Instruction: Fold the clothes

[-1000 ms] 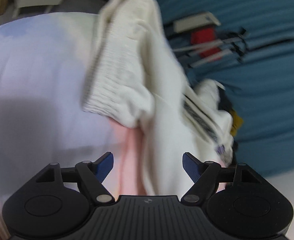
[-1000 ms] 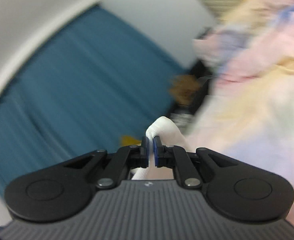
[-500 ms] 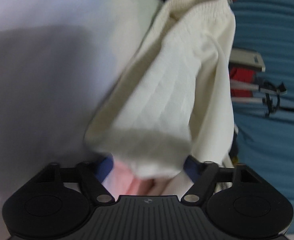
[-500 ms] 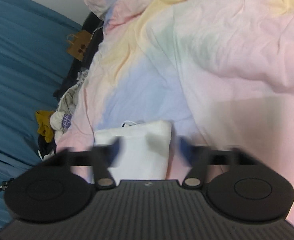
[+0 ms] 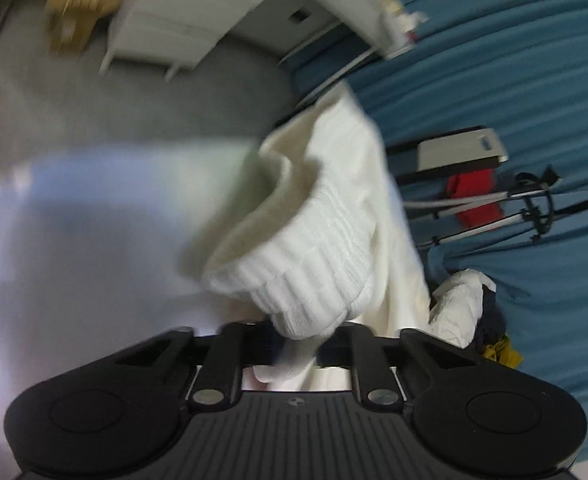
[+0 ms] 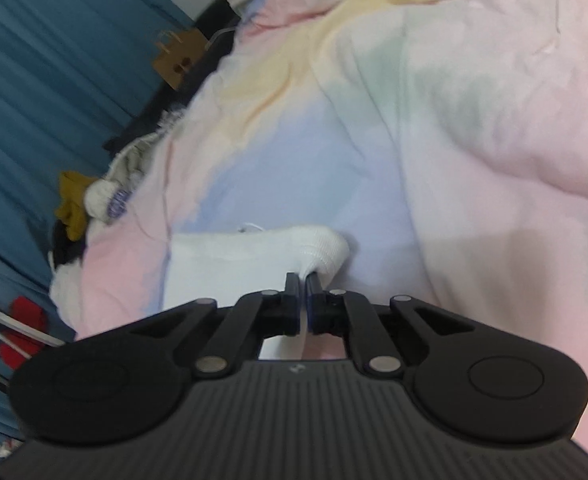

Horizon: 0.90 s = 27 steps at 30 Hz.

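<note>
So the right gripper [image 6: 302,280] at the bottom center of its view has its fingers pinched nearly together on a corner of the white sweater [image 6: 249,256], which bunches up just past the tips. The left gripper [image 5: 298,344] looks clamped on the ribbed cuff or hem of the sweater [image 5: 314,248] too (fingertips are buried in knit, so partly a guess). Holding two ends probably lets the person spread it out for a fold. Beyond lies the pastel bed sheet [image 6: 474,140], with blue curtains [image 5: 534,60] farther back.
</note>
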{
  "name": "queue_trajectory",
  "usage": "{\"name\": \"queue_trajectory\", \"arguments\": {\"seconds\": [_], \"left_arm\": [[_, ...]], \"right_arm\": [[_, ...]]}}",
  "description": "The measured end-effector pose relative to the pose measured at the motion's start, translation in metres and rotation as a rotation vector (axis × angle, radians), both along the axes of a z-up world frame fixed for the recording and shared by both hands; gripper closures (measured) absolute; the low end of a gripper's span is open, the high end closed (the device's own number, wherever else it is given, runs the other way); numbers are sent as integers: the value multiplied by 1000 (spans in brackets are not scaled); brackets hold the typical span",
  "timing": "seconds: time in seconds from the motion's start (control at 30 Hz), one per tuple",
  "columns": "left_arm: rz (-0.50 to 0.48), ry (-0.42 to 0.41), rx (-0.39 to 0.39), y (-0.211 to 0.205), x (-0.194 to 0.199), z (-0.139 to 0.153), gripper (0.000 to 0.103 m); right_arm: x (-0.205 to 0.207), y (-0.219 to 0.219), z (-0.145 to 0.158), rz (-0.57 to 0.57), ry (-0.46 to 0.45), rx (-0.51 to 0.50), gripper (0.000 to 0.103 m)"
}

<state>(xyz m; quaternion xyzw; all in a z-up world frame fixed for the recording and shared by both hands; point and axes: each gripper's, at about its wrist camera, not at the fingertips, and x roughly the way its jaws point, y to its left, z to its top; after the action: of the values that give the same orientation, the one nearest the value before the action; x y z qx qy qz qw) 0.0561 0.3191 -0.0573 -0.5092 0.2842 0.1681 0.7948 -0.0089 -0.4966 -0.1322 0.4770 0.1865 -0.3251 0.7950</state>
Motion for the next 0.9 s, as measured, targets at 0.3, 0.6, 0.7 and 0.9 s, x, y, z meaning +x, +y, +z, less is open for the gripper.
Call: {"name": "queue_trajectory", "arguments": {"seconds": [0.3, 0.6, 0.7, 0.9], "left_arm": [[-89, -2, 71, 51, -46, 49, 98], [-102, 133, 3, 115, -79, -7, 97], [-99, 139, -24, 123, -90, -25, 97], [-163, 125, 86, 116, -105, -18, 96]], "right_arm": [[-25, 12, 55, 10, -300, -251, 98], [-24, -8, -3, -67, 166, 23, 98], [-27, -16, -23, -73, 178, 108, 98], [-23, -5, 2, -64, 208, -7, 96]]}}
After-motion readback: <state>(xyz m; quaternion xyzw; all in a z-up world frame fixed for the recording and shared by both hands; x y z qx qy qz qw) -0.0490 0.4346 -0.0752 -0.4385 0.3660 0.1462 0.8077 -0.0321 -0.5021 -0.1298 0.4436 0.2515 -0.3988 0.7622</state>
